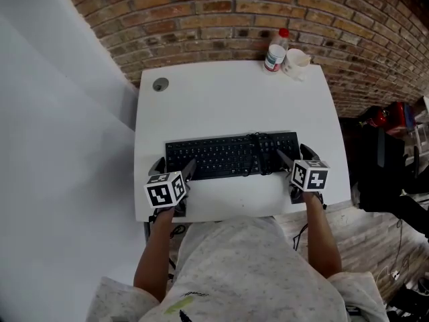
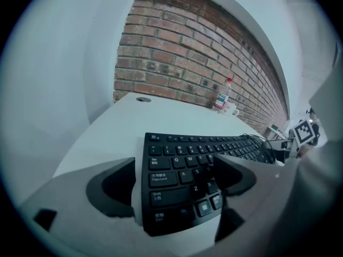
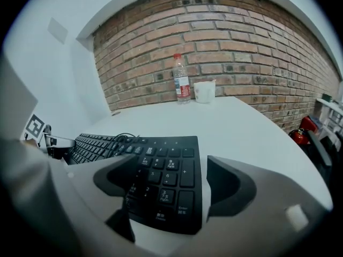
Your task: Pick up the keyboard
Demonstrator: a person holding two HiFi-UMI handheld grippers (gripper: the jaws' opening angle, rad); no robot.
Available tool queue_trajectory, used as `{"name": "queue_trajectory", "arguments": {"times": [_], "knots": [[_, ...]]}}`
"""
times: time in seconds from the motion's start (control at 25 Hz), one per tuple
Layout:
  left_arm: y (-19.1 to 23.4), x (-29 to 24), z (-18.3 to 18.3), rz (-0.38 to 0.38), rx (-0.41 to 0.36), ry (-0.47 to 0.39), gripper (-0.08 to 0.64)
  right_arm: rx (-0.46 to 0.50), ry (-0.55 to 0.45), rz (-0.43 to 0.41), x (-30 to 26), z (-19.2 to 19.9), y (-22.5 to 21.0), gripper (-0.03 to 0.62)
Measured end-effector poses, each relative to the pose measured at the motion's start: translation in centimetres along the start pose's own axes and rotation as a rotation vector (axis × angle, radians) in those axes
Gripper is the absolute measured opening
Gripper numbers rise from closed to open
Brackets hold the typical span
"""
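While the black keyboard [image 1: 231, 155] lies flat on the white table [image 1: 221, 99], parallel to its near edge, each tool stands at one end of it. The left tool [image 1: 174, 168] has its jaws wide apart across the keyboard's left end. Its outer jaw sits past the left edge, with a sliver of bare table between, and its inner jaw hangs over the letter keys. It has hold of nothing. The right tool [image 1: 297, 157] is spread just as wide at the number-pad end. One jaw is over the keys, the other beyond the right edge with white table showing in the gap, and it too is empty. A dark cable [image 1: 255, 143] is bunched on the keyboard's back edge, right of the middle. In front of the keyboard runs a narrow strip of bare table. Behind it the surface is open up to a bottle [image 1: 276, 49] and a cup [image 1: 296, 62] by the brick wall [image 1: 234, 19].
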State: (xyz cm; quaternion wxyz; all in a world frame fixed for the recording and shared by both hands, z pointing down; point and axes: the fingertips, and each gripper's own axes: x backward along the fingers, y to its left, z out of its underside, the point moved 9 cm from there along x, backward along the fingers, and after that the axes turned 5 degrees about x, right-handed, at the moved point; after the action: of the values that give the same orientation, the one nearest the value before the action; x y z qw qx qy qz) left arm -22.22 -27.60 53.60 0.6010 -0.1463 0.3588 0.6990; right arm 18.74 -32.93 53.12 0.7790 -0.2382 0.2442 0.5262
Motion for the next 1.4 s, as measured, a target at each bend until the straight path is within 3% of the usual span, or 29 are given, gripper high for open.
{"name": "queue_trajectory", "arguments": {"times": [0.28,0.56,0.92,1.4], "knots": [[0.0,-0.6,-0.1,0.026,-0.007,0.047,0.430,-0.055,0.018,-0.095,-0.6,0.1,-0.3,0.386],[-0.3,-0.5,-0.3,0.012,0.012,0.031,0.423,-0.051,0.014,-0.080,-0.5,-0.1,-0.4,0.393],[-0.6,0.3,-2.9,0.021,-0.059,-0.052,0.422,-0.109,-0.033,-0.059,0.6,-0.5,0.3,0.387],[-2.0,3.3,-7.5,0.066,-0.081,-0.202,0.423,-0.043,-0.194,-0.033,4.2,-6.2,1.2,0.380]]}}
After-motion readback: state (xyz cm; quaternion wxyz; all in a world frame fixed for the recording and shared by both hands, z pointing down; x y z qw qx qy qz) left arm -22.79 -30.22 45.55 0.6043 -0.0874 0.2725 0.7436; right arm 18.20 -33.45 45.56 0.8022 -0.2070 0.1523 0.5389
